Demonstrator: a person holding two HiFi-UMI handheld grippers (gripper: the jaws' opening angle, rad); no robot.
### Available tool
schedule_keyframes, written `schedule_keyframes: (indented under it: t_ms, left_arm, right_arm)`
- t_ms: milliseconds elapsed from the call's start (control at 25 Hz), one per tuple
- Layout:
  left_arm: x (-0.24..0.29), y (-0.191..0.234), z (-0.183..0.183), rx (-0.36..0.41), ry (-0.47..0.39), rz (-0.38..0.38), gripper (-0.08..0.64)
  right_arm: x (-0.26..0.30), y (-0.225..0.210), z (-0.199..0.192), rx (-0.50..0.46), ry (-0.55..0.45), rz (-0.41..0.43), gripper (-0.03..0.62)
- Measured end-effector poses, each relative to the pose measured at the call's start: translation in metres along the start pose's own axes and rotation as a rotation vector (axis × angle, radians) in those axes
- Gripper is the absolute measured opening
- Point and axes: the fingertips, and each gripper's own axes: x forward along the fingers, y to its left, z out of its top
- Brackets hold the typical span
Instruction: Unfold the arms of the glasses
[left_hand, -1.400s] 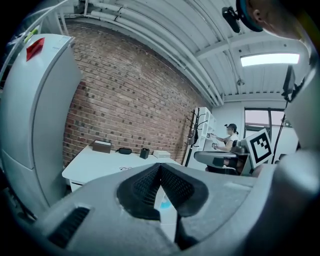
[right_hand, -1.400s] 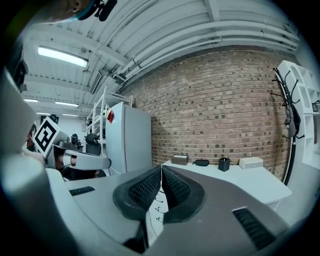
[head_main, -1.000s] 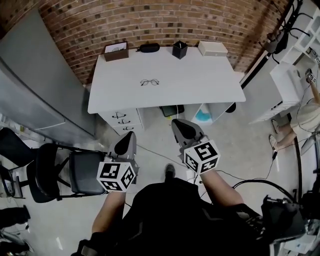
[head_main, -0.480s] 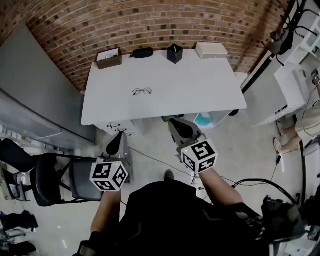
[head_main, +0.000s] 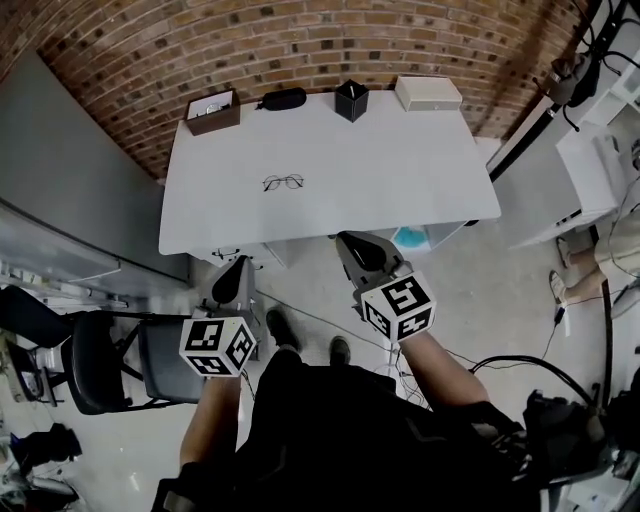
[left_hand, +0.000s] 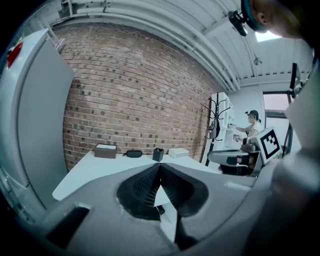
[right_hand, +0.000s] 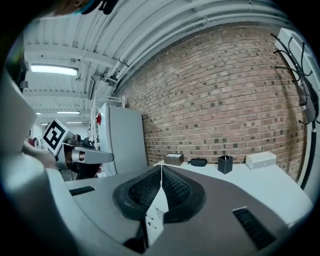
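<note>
A thin-framed pair of glasses (head_main: 283, 182) lies on the white table (head_main: 400, 170), left of its middle. My left gripper (head_main: 231, 276) hangs shut and empty in front of the table's near left corner. Just short of the table's front edge, my right gripper (head_main: 356, 246) is also shut with nothing in it. Both are well short of the glasses. In the left gripper view the jaws meet at the tip (left_hand: 160, 165); in the right gripper view they also meet (right_hand: 161, 167). The glasses are not visible in either gripper view.
Along the table's back edge stand a brown box (head_main: 213, 110), a dark glasses case (head_main: 281, 98), a black pen cup (head_main: 351, 100) and a white box (head_main: 428, 92). A brick wall (head_main: 300, 40) rises behind. A black chair (head_main: 110, 360) stands at my left; a drawer unit (head_main: 228, 255) sits under the table.
Both grippers, still shut, have come closer to the table's front edge along with me. The view has shifted so the table sits closer and a little to the left.
</note>
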Motion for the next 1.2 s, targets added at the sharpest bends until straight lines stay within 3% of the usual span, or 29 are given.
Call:
schedule_keyframes:
  t_ms: [320,440,640,1200]
  left_arm:
    - [0.045,0.042,0.006,-0.037,0.016,-0.101,0.009]
    - [0.060,0.055,0.009,-0.014,0.028,-0.140,0.009]
    - [0.085,0.092,0.010,-0.080,0.056,-0.118,0.009]
    - [0.150,0.165,-0.012,-0.122,0.140,-0.171,0.009]
  right_arm:
    - [0.054,0.000,0.005,-0.012,0.033,-0.042,0.009]
    - [0.077,0.000,0.008,-0.014,0.041,-0.053,0.009]
    - [0.112,-0.007,0.006,-0.014,0.083,-0.085,0.009]
    - [0.186,-0.025,-0.017,0.025,0.168,-0.178,0.011]
